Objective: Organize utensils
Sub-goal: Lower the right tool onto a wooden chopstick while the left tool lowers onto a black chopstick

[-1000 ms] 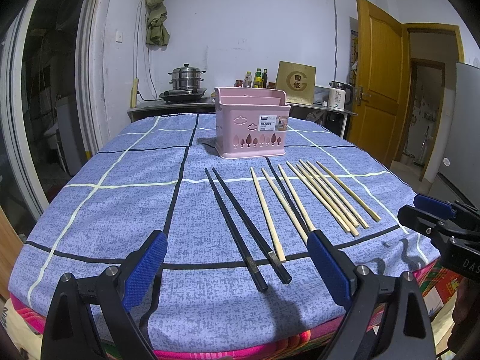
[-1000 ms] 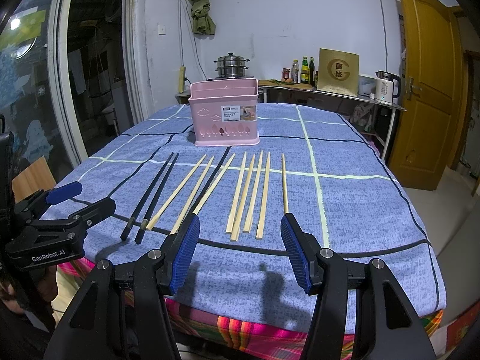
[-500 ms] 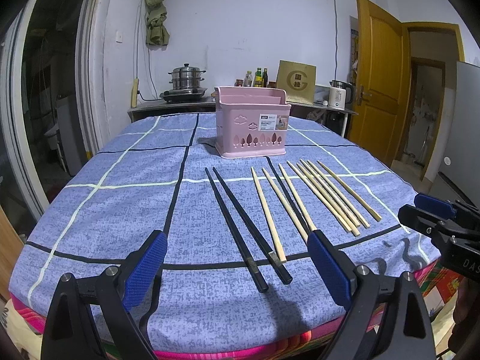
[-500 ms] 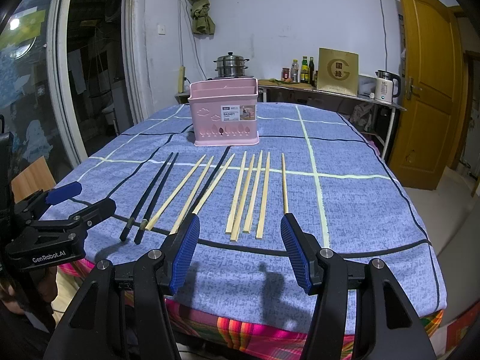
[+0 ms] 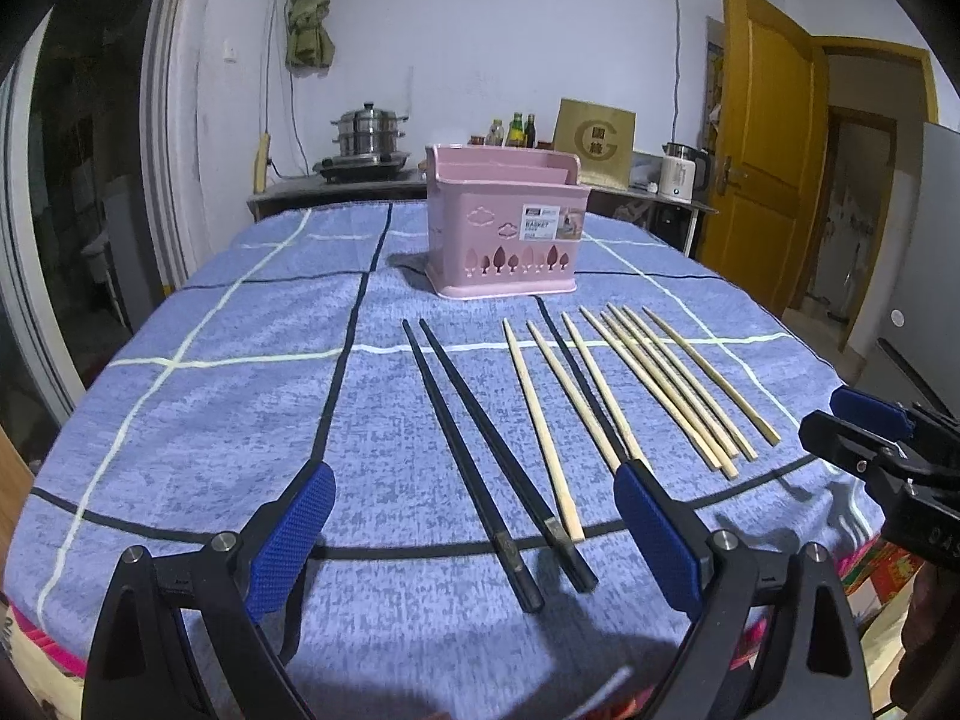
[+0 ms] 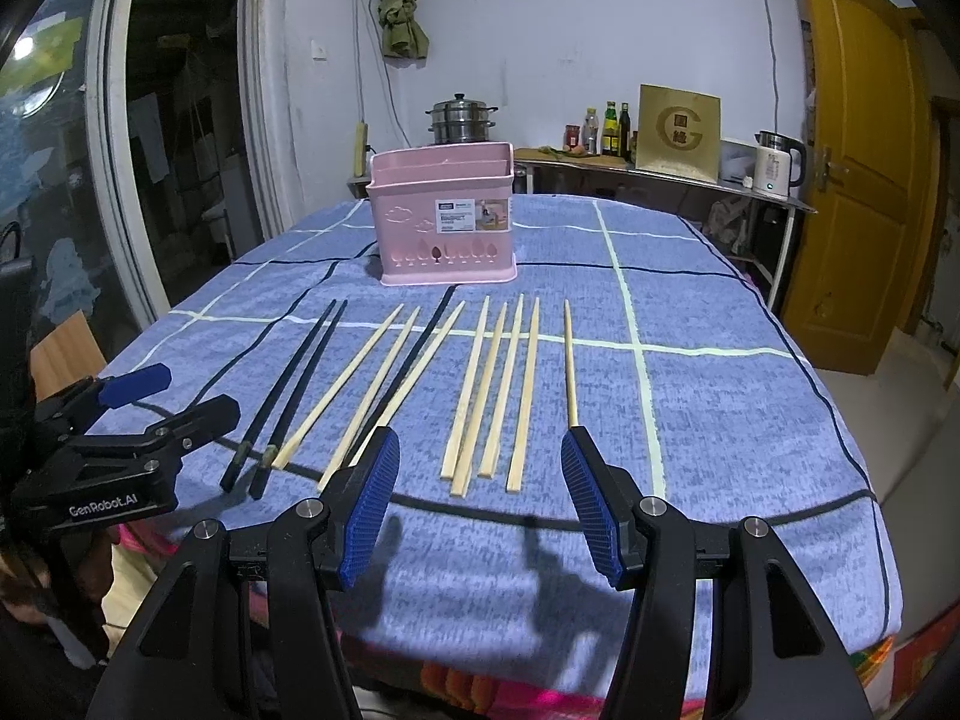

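A: Left wrist view. Progress?

B: Nothing started, by my read. Left gripper (image 5: pixel 474 531) spread wide, empty, hovering at the near table edge. Two black chopsticks (image 5: pixel 480 450) lie between its fingers' line of sight; bamboo chopsticks (image 5: pixel 654 387) fan out to their right. All flat on the blue tablecloth (image 5: pixel 240 372). Pink utensil basket (image 5: pixel 504 222) stands upright beyond the tips, apart from them. Can't see inside it.

A: Right wrist view?

B: Right gripper (image 6: pixel 480 507) also wide open, holding nothing, near edge. Four bamboo sticks lie straight ahead, one lone stick to their right. This view shows the left gripper's side and the window; the left view shows the open doorway instead.

A: Left to do?

B: Every chopstick, judging by the layout.
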